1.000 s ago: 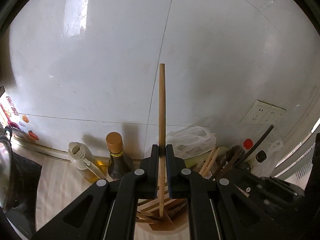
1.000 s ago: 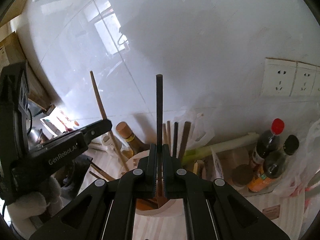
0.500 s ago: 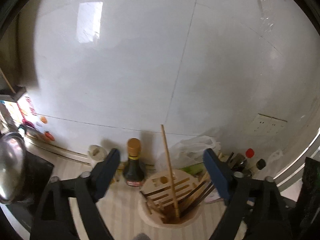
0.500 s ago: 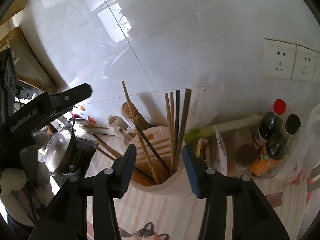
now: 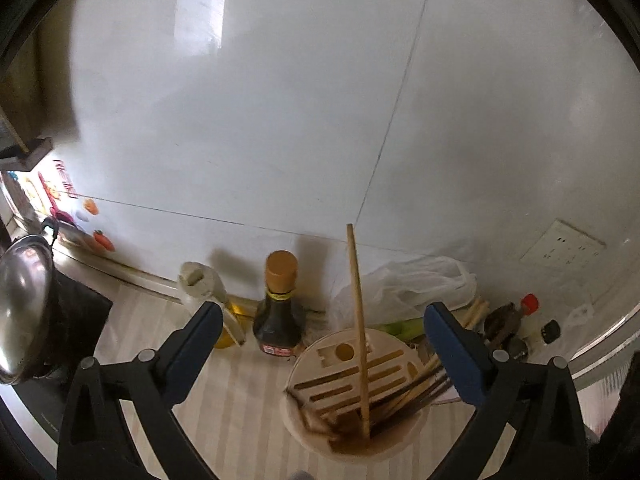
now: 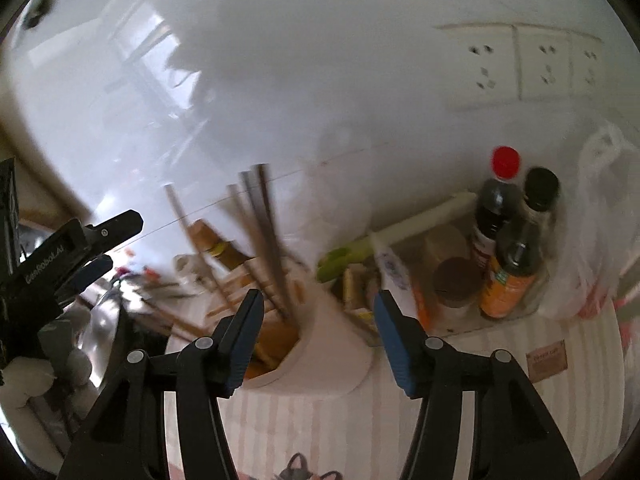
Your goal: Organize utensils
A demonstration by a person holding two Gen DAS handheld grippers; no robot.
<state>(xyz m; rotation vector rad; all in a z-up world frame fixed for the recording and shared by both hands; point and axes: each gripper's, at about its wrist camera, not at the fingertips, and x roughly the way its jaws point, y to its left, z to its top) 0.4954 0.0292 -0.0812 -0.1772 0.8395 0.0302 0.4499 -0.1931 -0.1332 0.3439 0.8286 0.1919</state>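
Now the left tool [image 5: 323, 330] is seen with its jaws spread wide and opening further, nothing being pressed by the blue pads [image 5: 454, 354]. Between them, untouched, a pale wooden chopstick [image 5: 357, 312] stands almost upright in the round utensil holder [image 5: 320, 360], its lower end sunk among darker chopsticks [image 5: 416, 386] that lean to the right. A dark sauce bottle [image 5: 279, 312] and an oil bottle [image 5: 208, 292] are set just behind the holder on the striped surface [image 5: 248, 396].

The right tool [image 6: 318, 322] is held about half open, its jaws also opening, with nothing gripped; the holder's white rim [image 6: 340, 344] lies between and below them. Dark chopsticks [image 6: 264, 240] are seen leaning in the holder, though motion blur probably hides their exact number. Two capped bottles [image 6: 508, 240] stand to the right.
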